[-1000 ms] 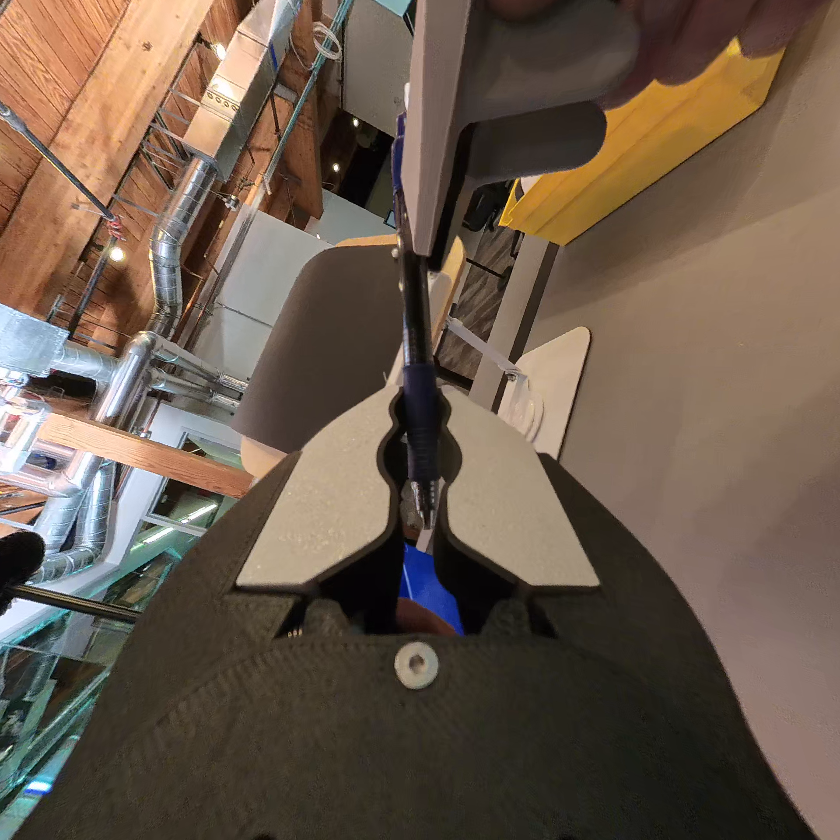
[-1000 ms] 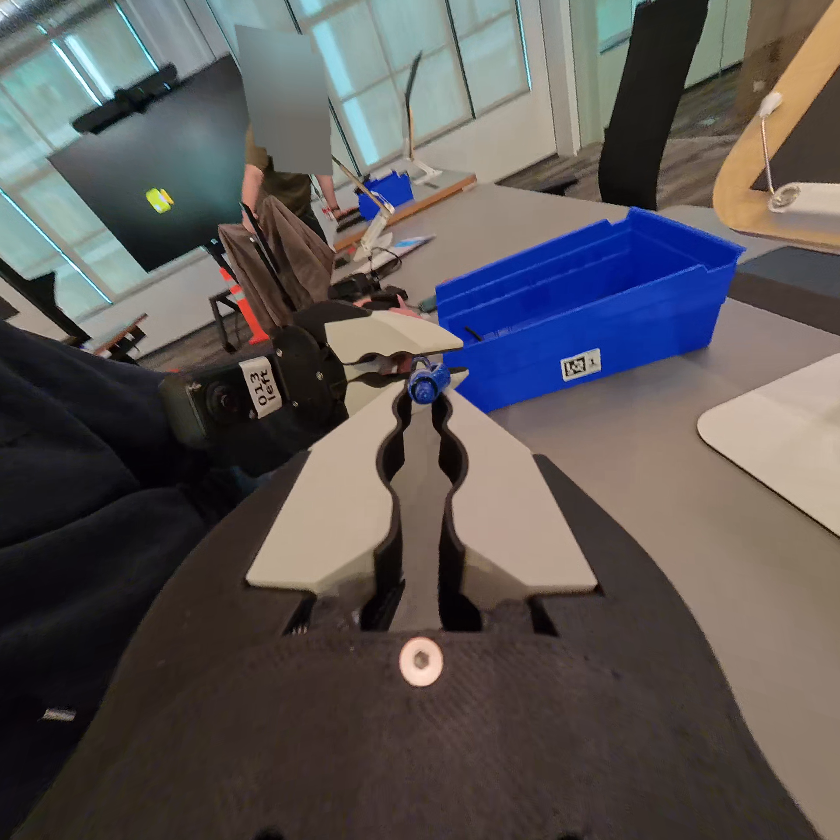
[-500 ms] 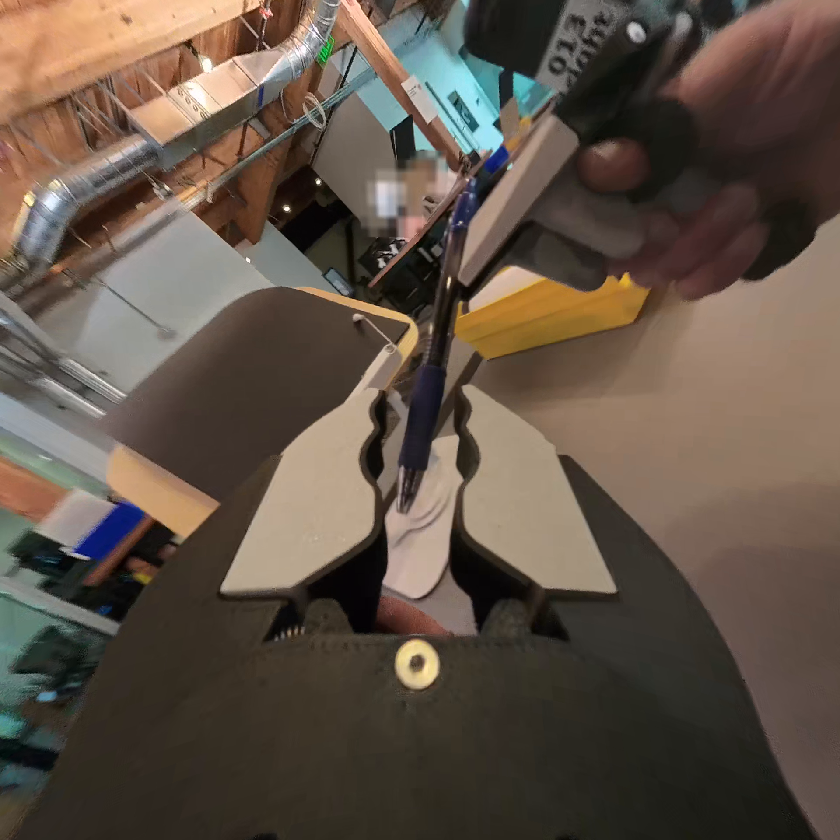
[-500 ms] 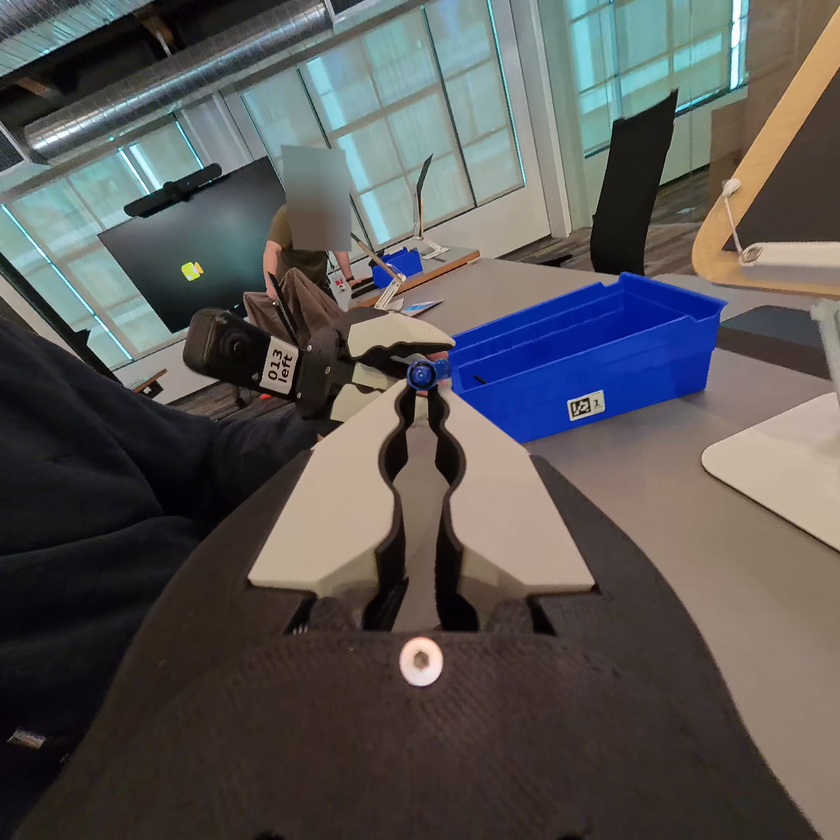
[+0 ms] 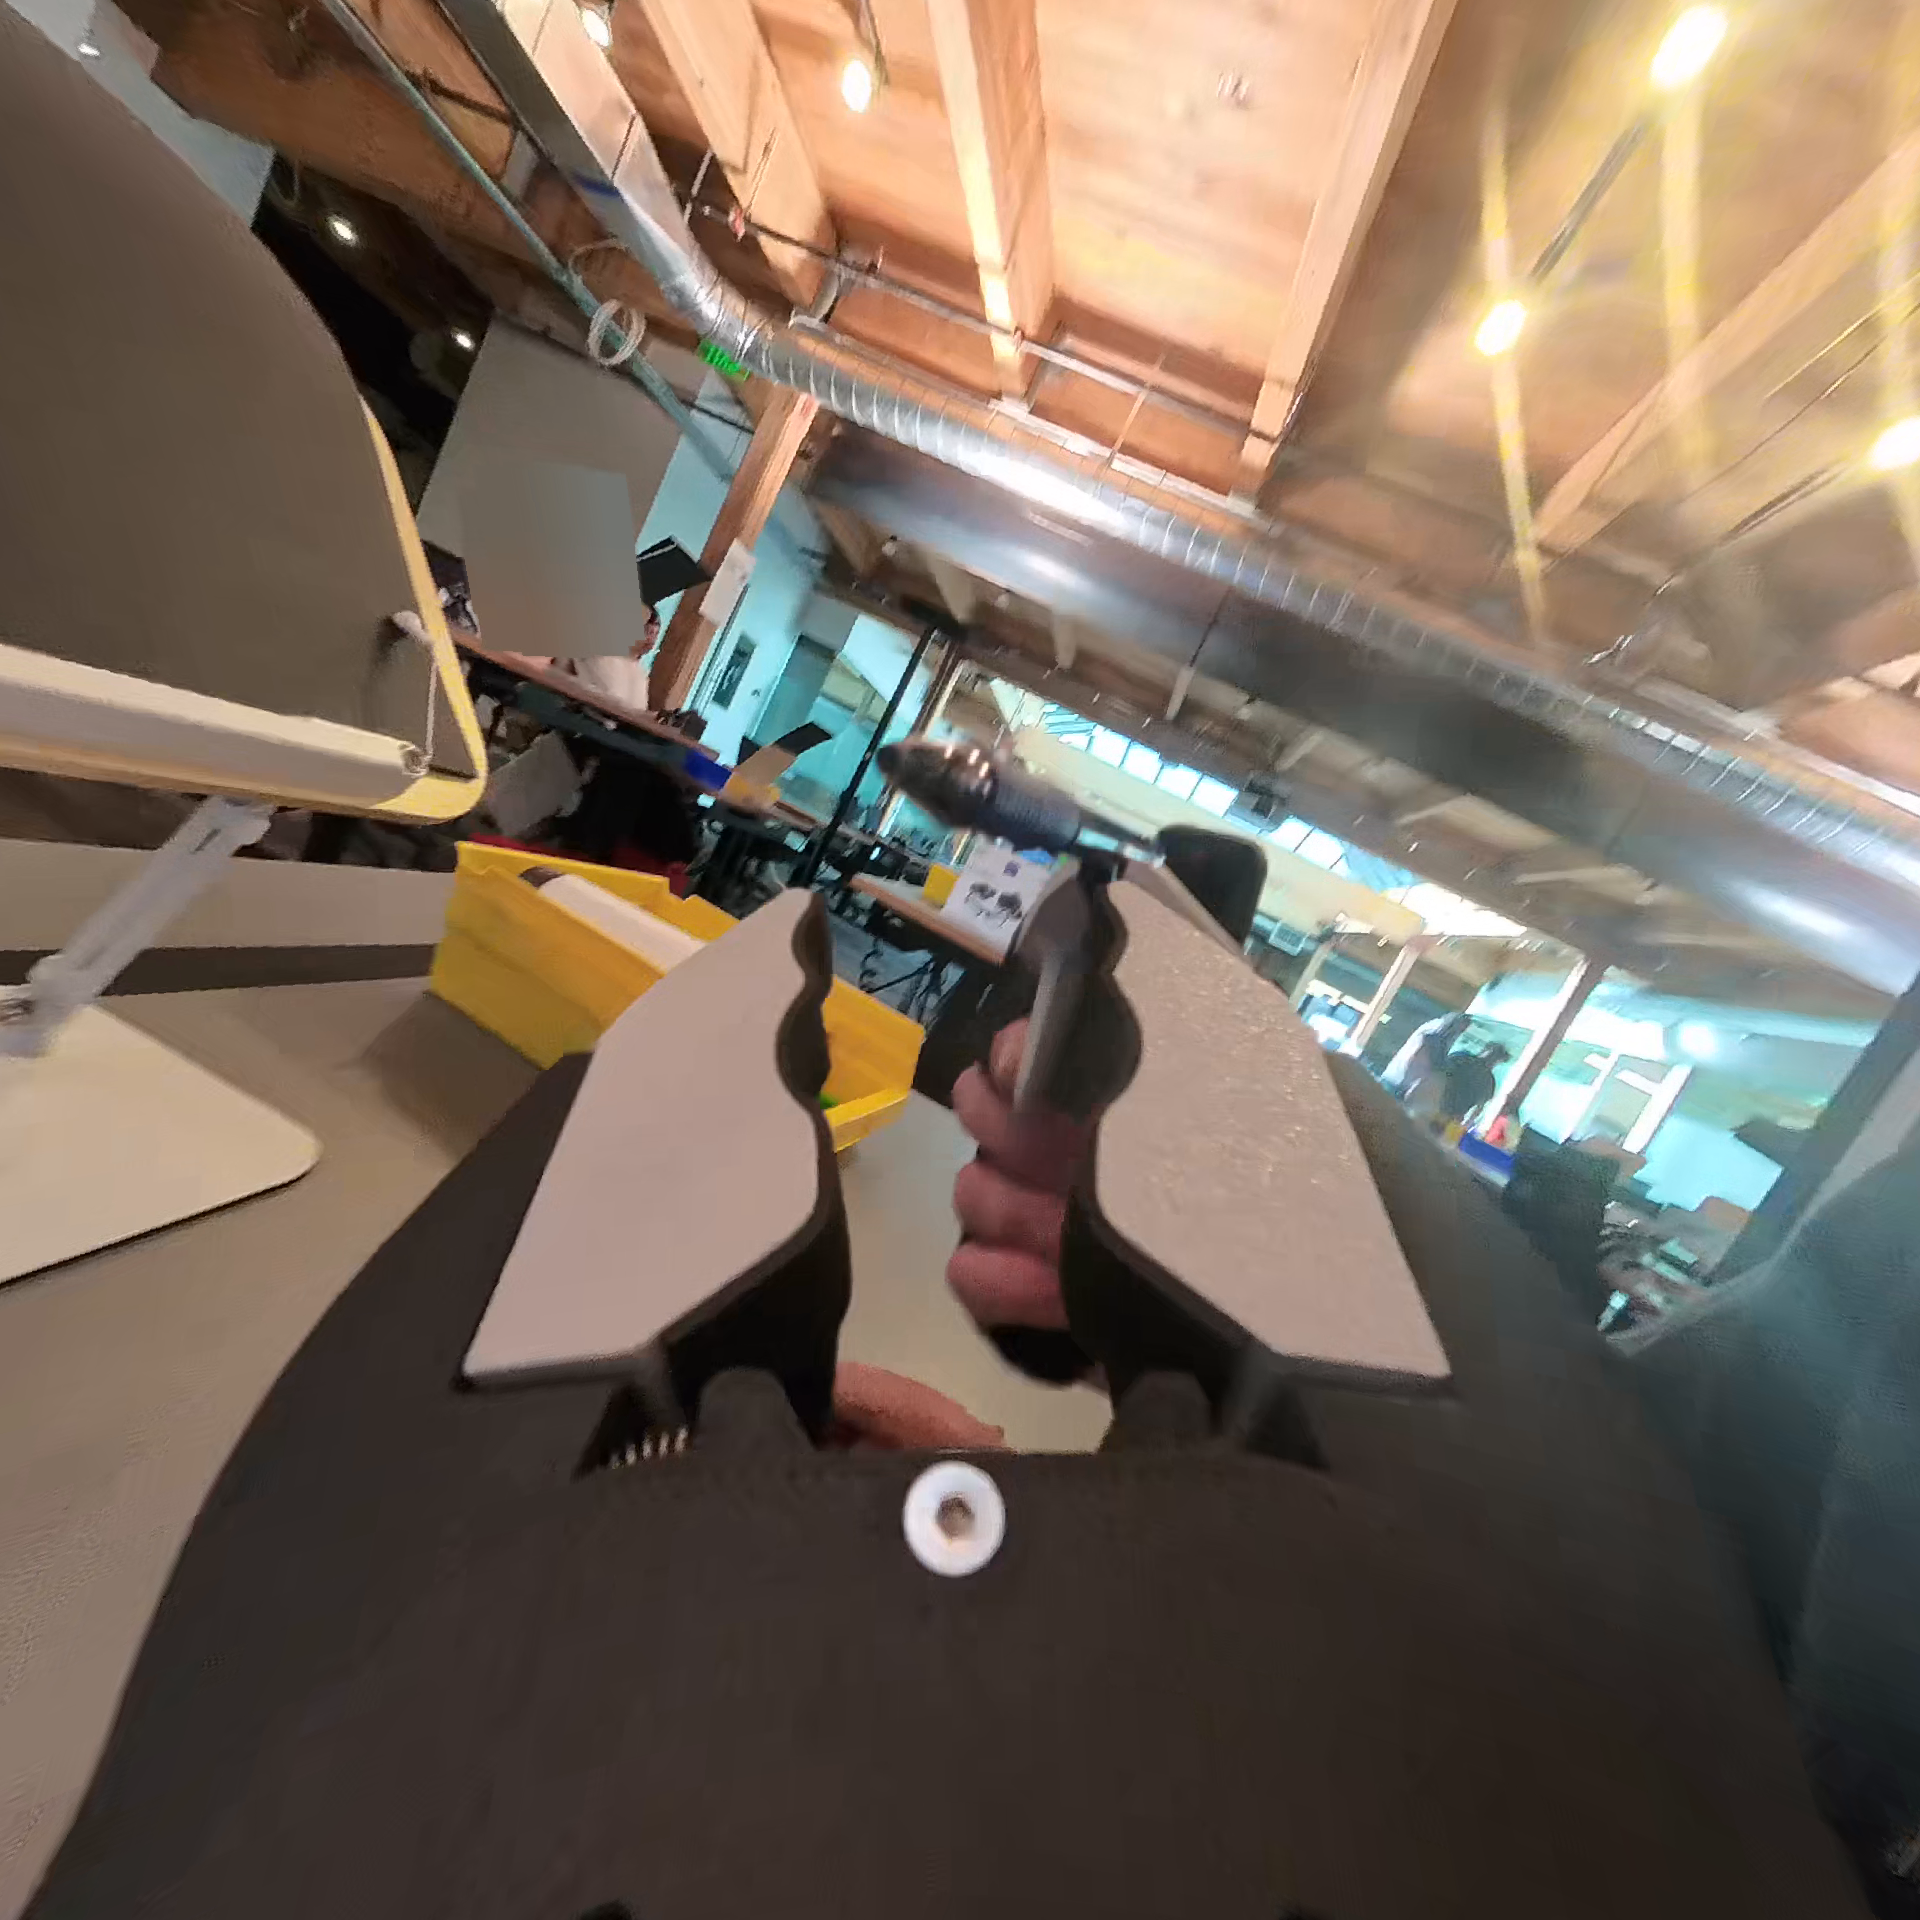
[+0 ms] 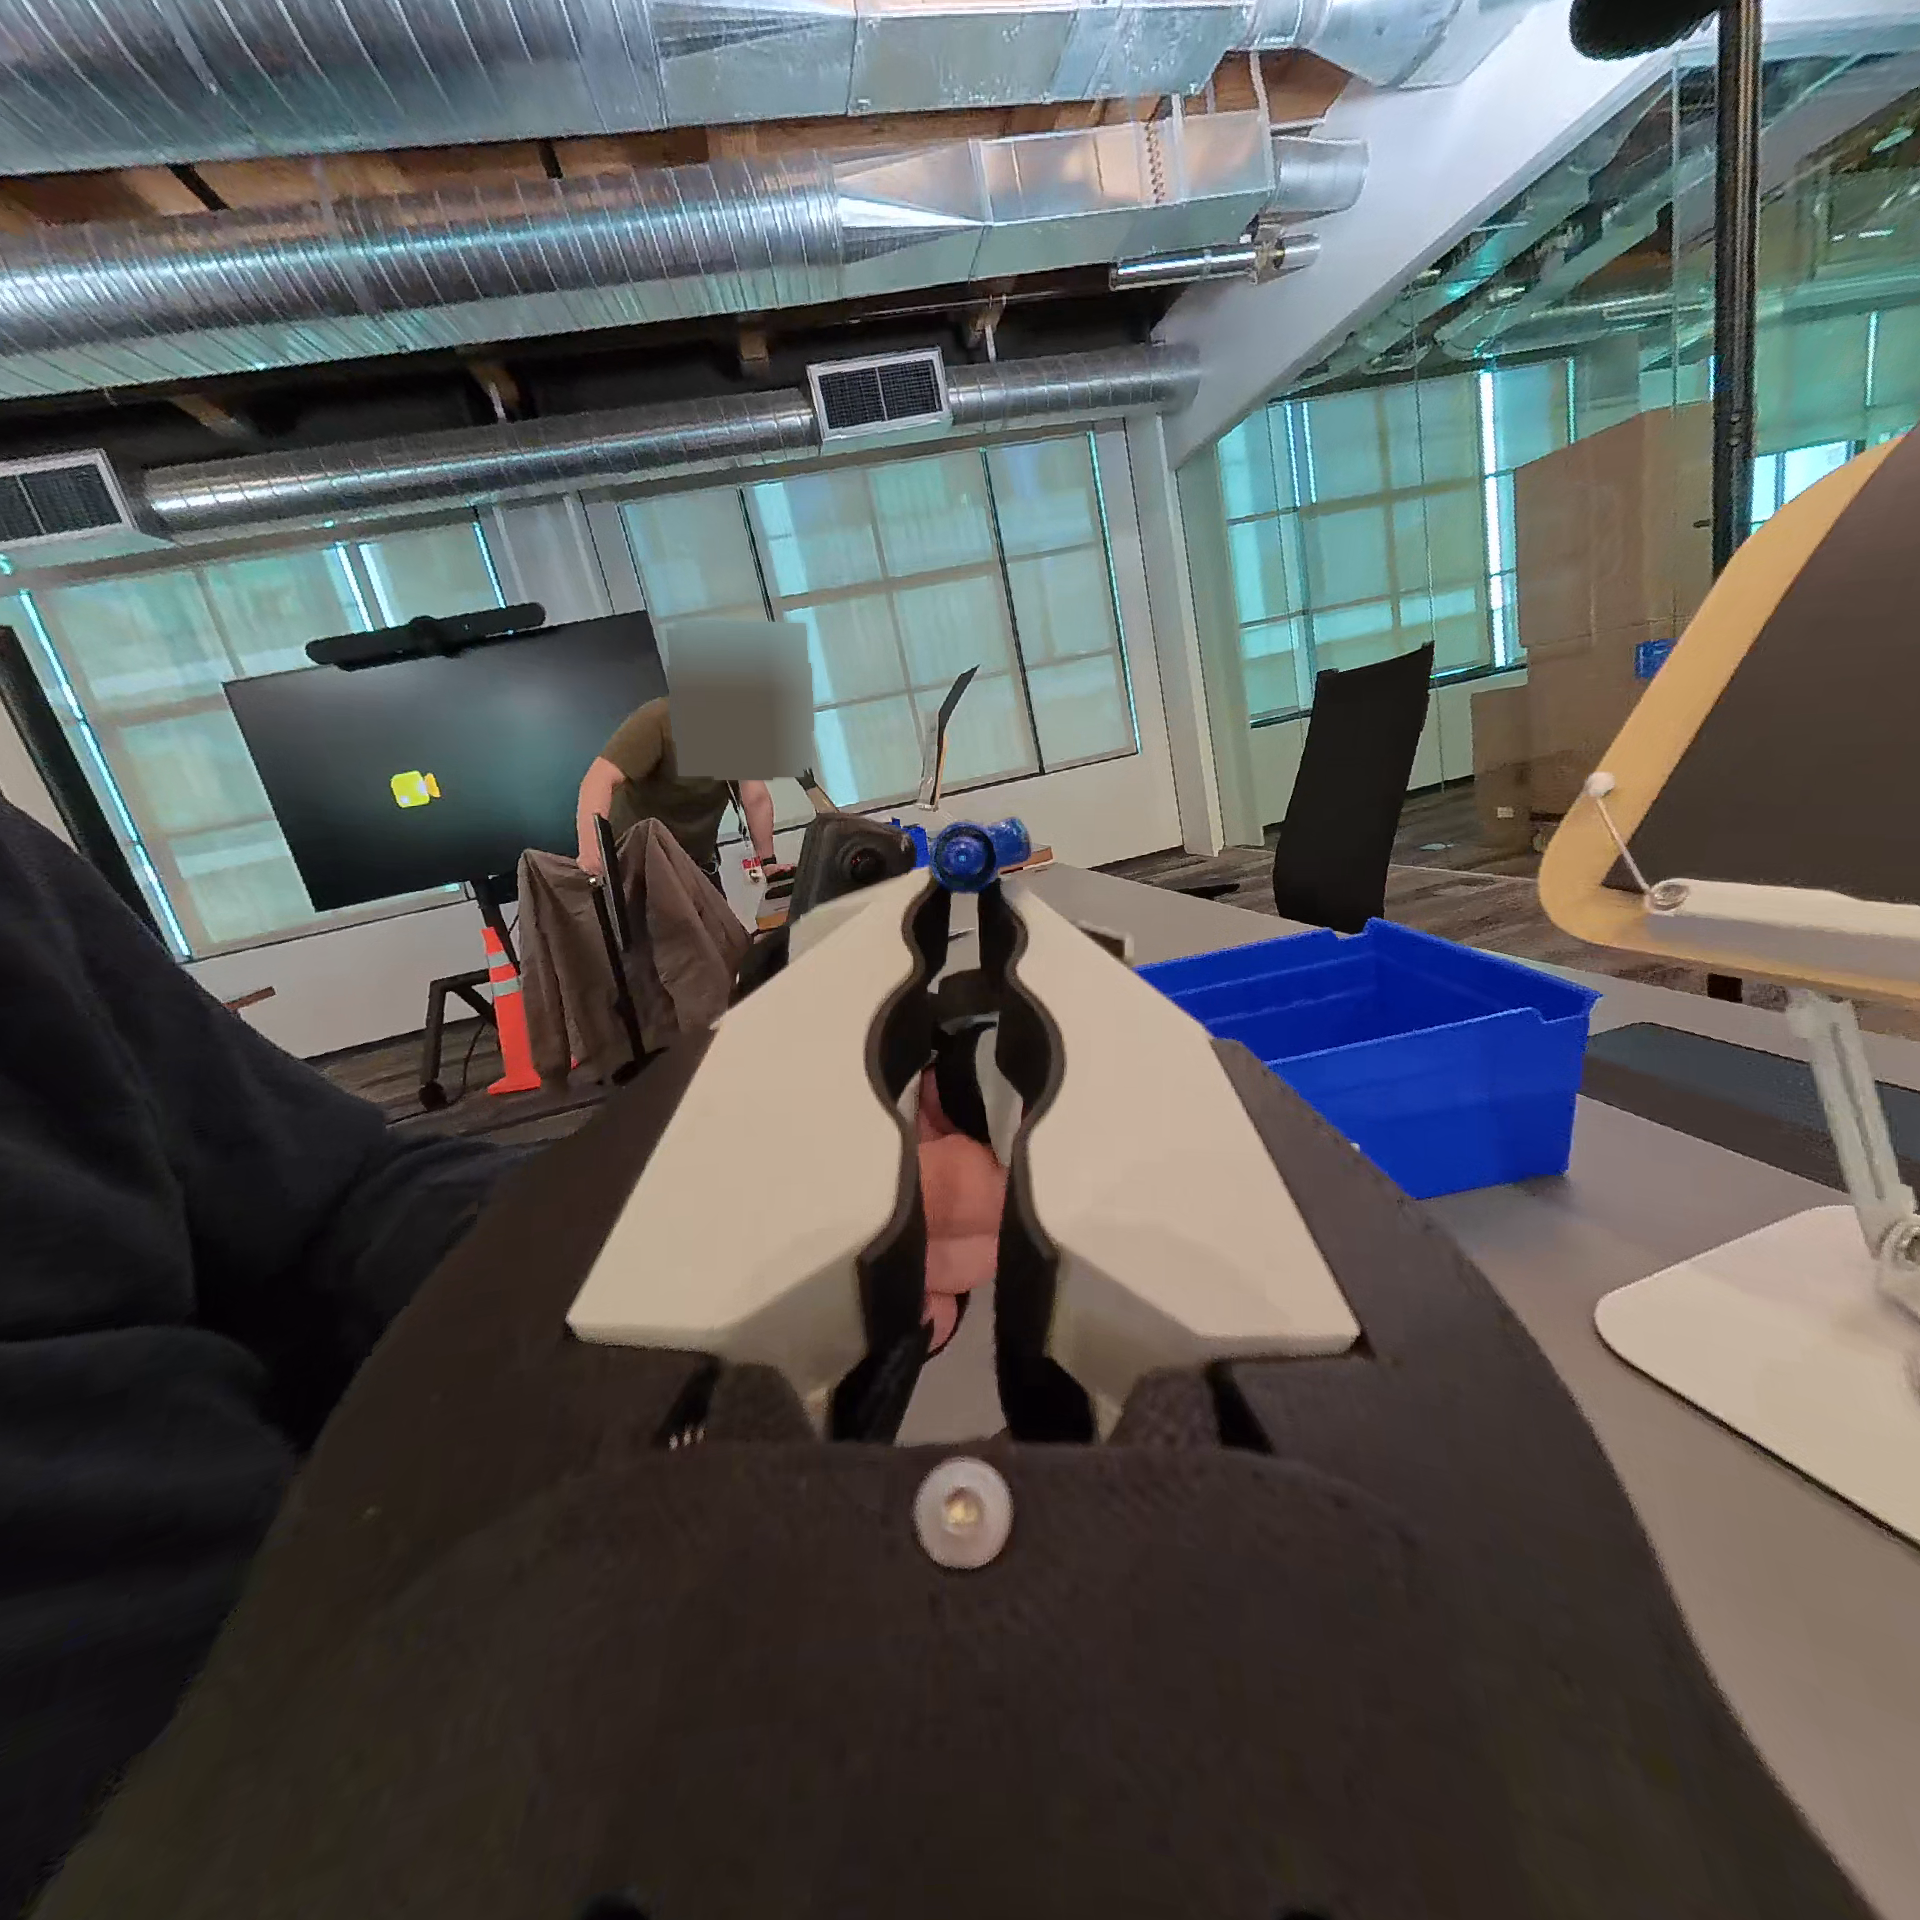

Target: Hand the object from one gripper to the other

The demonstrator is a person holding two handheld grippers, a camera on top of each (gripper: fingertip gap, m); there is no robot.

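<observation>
Right gripper (image 6: 961, 883): grey fingers drawn narrow, tips pinching a blue pen (image 6: 964, 854) at centre frame; the pen's round blue end faces the camera, the barrel running away behind the tips. A person's hand (image 6: 956, 1195) shows through the slot between the fingers, lower centre.

Left gripper (image 5: 956, 914): fingers spread wide, nothing between them. In this view the pen (image 5: 987, 795) sits above and beyond the right-hand fingertip, metal tip pointing to the upper left, blurred; it is gripped by the right gripper (image 5: 1081, 883), seen edge-on, with a hand (image 5: 1013, 1184) on its handle visible in the gap.

Blue bin (image 6: 1455, 1049): right of centre in the right wrist view, on the grey table (image 6: 1714, 1507).

Yellow bin (image 5: 540, 966): left of centre in the left wrist view, on the same table (image 5: 208, 1403), partly hidden by the left-hand finger.

White stand base (image 5: 114, 1132): left edge of the left wrist view; a like base (image 6: 1766, 1340) at the right edge of the right wrist view.
</observation>
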